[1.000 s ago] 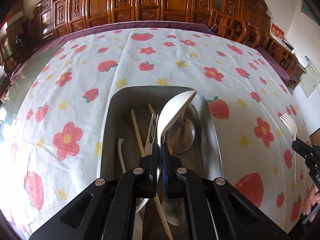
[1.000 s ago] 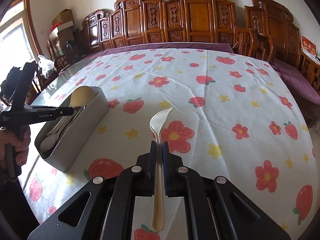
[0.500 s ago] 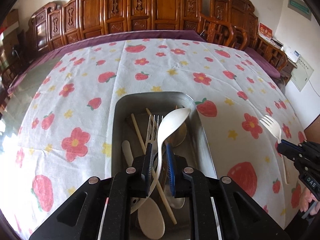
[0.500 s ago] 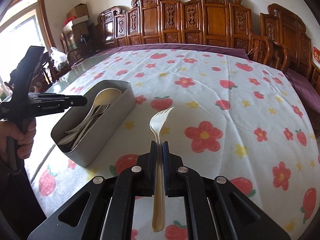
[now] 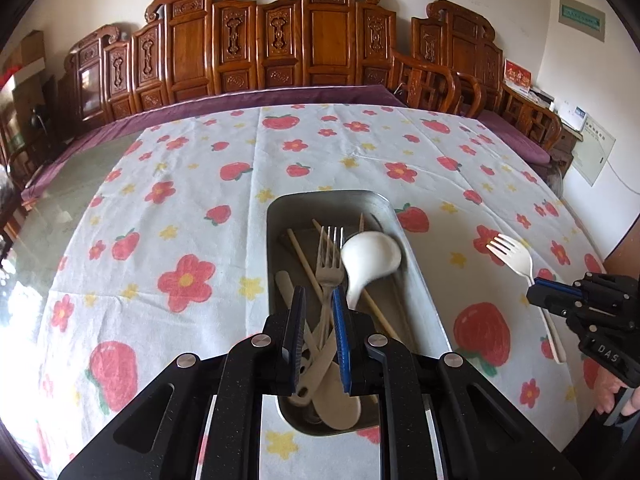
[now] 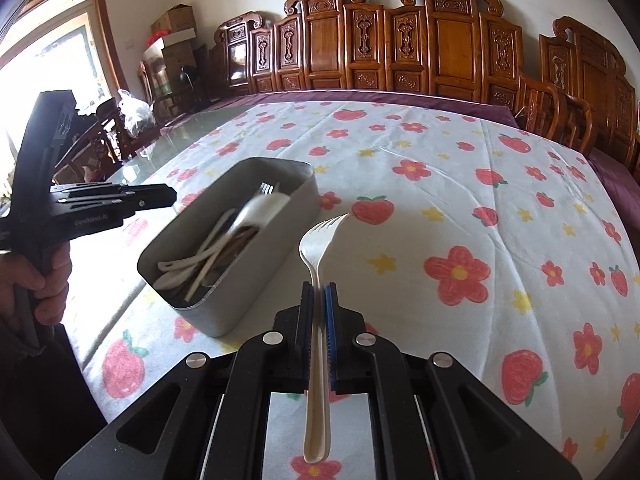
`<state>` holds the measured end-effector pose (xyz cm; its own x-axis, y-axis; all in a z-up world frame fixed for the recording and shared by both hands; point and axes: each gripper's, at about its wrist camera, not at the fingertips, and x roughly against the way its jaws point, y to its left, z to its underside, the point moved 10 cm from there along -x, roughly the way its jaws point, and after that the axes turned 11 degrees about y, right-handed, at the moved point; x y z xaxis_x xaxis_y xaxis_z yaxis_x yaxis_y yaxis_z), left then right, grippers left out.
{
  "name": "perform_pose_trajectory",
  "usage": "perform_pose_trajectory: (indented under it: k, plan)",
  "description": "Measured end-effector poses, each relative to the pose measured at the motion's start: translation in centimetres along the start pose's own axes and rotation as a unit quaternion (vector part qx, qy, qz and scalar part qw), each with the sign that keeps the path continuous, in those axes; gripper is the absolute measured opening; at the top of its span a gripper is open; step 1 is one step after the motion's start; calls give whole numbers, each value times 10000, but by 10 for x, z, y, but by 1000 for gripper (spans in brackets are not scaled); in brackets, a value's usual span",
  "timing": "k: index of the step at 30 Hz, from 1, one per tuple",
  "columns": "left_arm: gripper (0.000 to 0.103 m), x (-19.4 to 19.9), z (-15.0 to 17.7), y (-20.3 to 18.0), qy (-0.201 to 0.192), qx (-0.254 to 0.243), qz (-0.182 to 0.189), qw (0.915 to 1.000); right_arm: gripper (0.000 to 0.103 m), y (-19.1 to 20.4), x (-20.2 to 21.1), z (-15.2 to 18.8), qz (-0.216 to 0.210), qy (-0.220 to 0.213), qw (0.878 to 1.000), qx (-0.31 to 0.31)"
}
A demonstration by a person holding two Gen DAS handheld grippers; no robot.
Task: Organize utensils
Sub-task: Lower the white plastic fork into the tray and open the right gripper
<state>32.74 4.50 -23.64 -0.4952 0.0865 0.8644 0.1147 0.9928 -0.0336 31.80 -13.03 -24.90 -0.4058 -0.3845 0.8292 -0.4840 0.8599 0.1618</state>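
Note:
A grey metal bin (image 5: 420, 280) stands on the flowered tablecloth and holds several utensils, among them a metal fork (image 5: 330, 256) and wooden chopsticks (image 5: 304, 258). My left gripper (image 5: 318, 292) hovers over the bin's near end, its jaws apart and gripping nothing. A white spoon (image 5: 372, 256), blurred, is dropping free into the bin just right of it. My right gripper (image 6: 319, 288) is shut on the handle of a white plastic fork (image 6: 318, 240), tines forward, held above the cloth to the right of the bin (image 6: 264, 280). The left gripper (image 6: 168, 196) shows there above the bin's left side.
A person's hand (image 6: 48, 280) grips the left tool's handle. The tablecloth (image 6: 460, 208) covers most of the table; bare glass (image 5: 80, 168) shows at its left edge. Carved wooden chairs (image 5: 320, 40) line the far side, and boxes (image 6: 176, 28) stand by the window.
The left jaws parted and let go of the white spoon, which tipped down into the bin. Both grippers drew back and rose; the right one carried its fork closer to the bin.

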Motion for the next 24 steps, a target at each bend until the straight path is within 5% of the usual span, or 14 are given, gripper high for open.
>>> perform_pose_trajectory:
  k: [13,24]
  plan:
    - [20,11,-6,21,-176,120,81,9997,7,43,-13,-52,-191,-130,9997,46]
    - [20,9,-4,47,-150,280,-35,9995,7,77,-73,-85,-318,162,9994,43]
